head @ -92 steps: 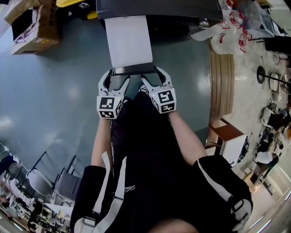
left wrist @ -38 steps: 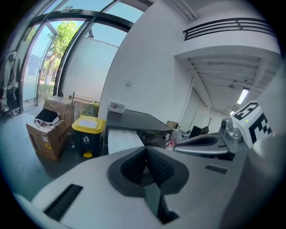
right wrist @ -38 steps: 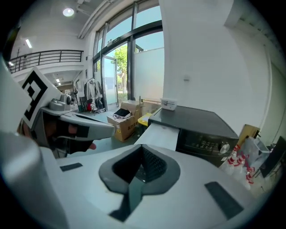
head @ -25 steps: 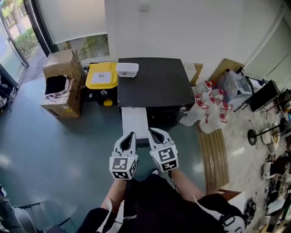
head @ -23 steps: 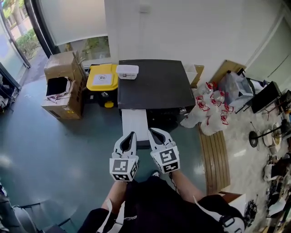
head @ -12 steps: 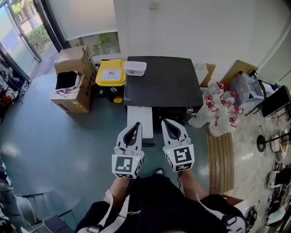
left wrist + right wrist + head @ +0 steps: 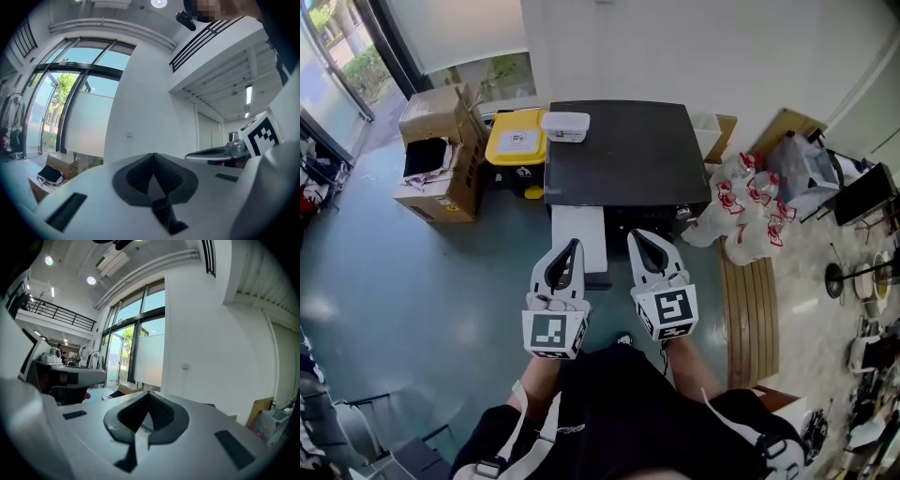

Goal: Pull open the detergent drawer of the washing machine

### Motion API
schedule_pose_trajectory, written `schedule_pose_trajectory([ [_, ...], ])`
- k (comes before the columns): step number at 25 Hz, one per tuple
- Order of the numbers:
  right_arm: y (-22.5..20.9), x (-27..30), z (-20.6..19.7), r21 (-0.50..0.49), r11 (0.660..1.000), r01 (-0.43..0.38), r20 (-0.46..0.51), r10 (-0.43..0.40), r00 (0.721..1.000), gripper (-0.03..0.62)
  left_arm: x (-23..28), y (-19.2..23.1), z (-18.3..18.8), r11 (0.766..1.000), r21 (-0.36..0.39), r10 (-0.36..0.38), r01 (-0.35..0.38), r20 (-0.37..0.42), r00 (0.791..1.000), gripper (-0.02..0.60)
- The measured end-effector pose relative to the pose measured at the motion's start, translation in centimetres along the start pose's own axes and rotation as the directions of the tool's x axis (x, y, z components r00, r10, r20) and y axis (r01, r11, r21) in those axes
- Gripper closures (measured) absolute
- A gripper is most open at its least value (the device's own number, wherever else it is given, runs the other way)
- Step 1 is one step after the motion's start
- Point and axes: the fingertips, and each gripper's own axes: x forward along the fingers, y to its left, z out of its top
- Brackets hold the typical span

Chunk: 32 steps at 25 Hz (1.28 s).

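Detergent drawer (image 7: 578, 227) projected from washing machine (image 7: 623, 164), long axis toward the person. Left gripper (image 7: 571, 249) nearer its front end, right gripper (image 7: 641, 240) beside; both clenched, empty.

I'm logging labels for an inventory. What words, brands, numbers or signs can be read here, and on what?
No text reads clearly.
White label on the yellow lid: too small to read.
Yellow sticker on the cardboard box: too small to read.
Red print on the white bags: blurred.
Cubes on the left gripper and right gripper: black square patterns, no words.
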Motion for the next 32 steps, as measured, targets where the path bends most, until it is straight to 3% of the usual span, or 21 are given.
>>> schedule_pose_trajectory([
  [5, 0.2, -0.2, 0.4, -0.002, 1.000, 0.002, 0.010, -0.002, 1.000, 0.585, -0.2, 0.5, 0.9, 1.000, 0.017, 0.021, -0.022, 0.017, 1.000, 0.561],
  [32, 1.5, -2.0, 0.5, -0.017, 1.000, -0.019, 0.019, 0.020, 1.000, 0.586, -1.8, -1.4, 0.9, 1.000, -0.014, -0.010, 0.010, 0.007, 1.000, 0.561],
])
